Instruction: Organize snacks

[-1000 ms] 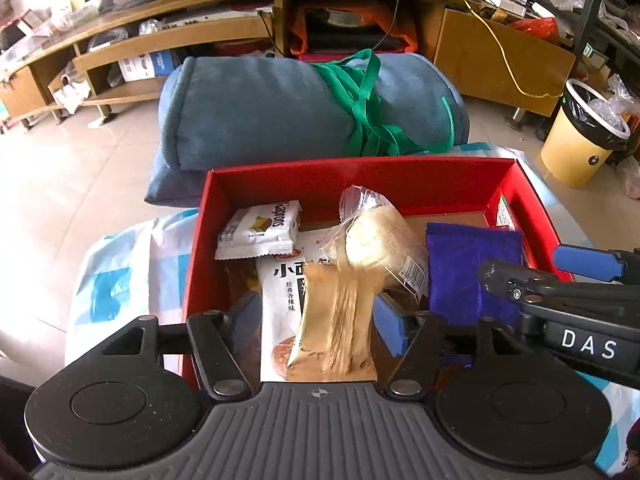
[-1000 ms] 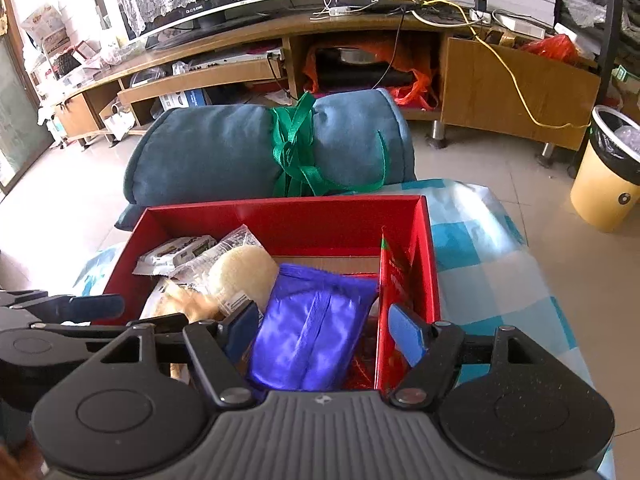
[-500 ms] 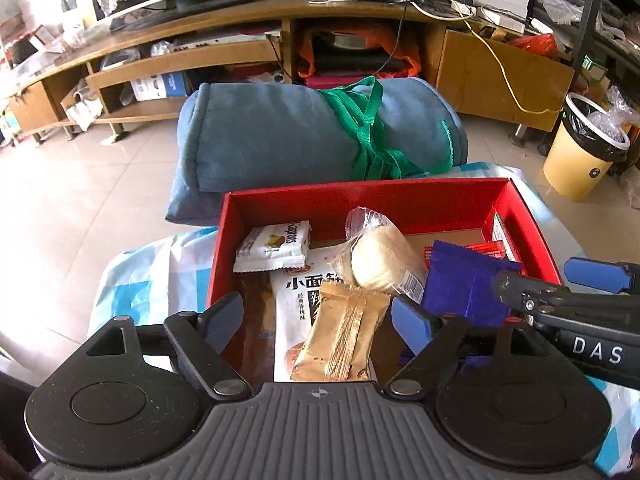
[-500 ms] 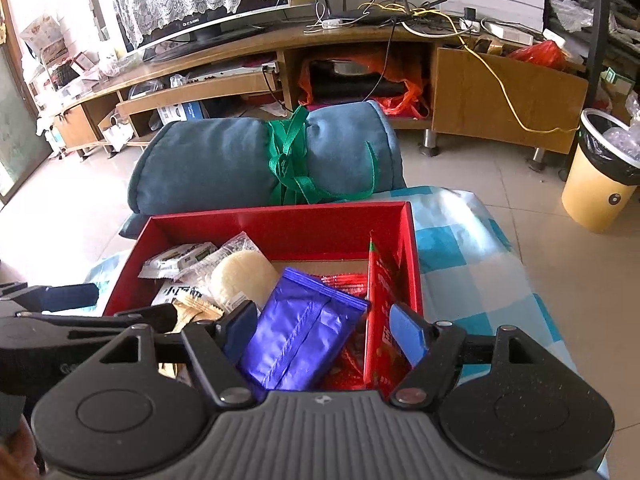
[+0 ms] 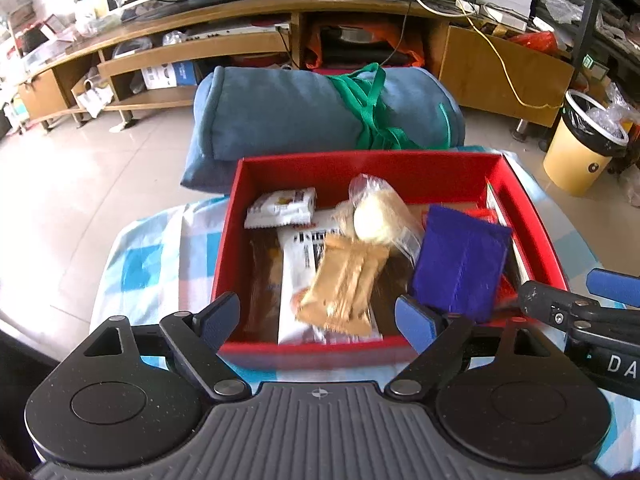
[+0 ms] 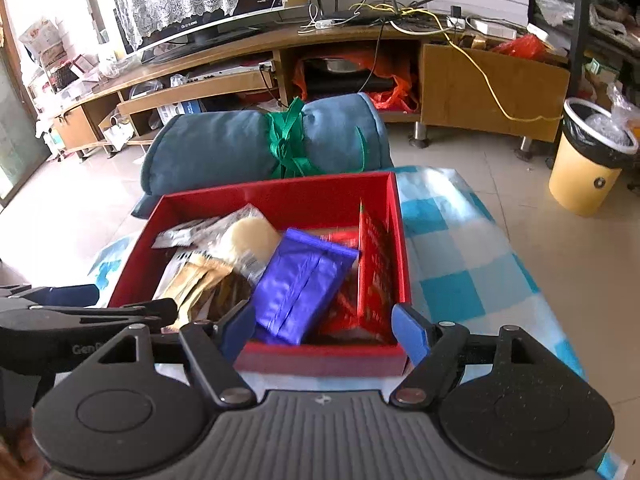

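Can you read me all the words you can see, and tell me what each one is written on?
"DA": white letters on the right gripper's black body, cut off at the picture's edge.
"GenD": faint letters on the left gripper's black body, partly hidden.
White snack packet in the red box: dark print, too blurred to read.
Small white packet: print too small to read.
Monitor edge: tiny lettering, not readable.
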Motion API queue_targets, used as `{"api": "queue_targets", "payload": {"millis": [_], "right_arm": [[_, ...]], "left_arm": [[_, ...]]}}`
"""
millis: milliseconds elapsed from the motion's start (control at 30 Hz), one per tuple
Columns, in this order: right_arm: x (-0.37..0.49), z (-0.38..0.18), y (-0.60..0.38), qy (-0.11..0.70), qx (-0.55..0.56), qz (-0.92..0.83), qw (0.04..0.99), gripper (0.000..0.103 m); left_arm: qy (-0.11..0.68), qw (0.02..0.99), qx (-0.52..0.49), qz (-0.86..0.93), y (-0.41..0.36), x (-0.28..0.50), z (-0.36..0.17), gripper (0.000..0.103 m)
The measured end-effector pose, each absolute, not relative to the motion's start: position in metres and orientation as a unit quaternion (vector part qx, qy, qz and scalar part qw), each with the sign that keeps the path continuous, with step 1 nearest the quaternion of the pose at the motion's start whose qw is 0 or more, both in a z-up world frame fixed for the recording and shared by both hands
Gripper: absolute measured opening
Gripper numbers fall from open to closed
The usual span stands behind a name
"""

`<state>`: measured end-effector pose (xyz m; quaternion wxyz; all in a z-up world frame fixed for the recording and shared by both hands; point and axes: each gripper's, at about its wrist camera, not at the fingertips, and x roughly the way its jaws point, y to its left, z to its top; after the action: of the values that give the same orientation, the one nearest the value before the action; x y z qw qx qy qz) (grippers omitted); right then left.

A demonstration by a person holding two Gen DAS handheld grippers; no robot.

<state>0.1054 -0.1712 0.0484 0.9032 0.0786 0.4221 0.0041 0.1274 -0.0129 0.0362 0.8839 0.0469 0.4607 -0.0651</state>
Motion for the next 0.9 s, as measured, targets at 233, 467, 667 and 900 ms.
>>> {"api": "queue_targets", "payload": {"millis": [233, 467, 667, 900], "right_arm": [[0.08, 0.045, -0.169, 0.425, 0.085, -0.003, 0.901, 0.072], [0.062, 0.045, -0.17, 0.422, 0.096, -0.005, 0.901, 0.072], [0.05, 0.046, -0.168, 0.419, 0.097, -0.005, 0.903, 0.072], [0.04, 0.047, -0.166, 0.417, 0.094, -0.007, 0.904, 0.072]], "left_arm": [[0.457, 0.885, 0.038, -0.074, -0.008, 0.103, 0.039, 0.092], [0.443, 0.893, 0.036, -0.073, -0.005, 0.08, 0.044, 0.1], [0.442, 0.893, 0.032, -0.076, -0.001, 0.069, 0.044, 0.101], [0.434, 0.897, 0.042, -0.073, -0.002, 0.056, 0.043, 0.101]]}}
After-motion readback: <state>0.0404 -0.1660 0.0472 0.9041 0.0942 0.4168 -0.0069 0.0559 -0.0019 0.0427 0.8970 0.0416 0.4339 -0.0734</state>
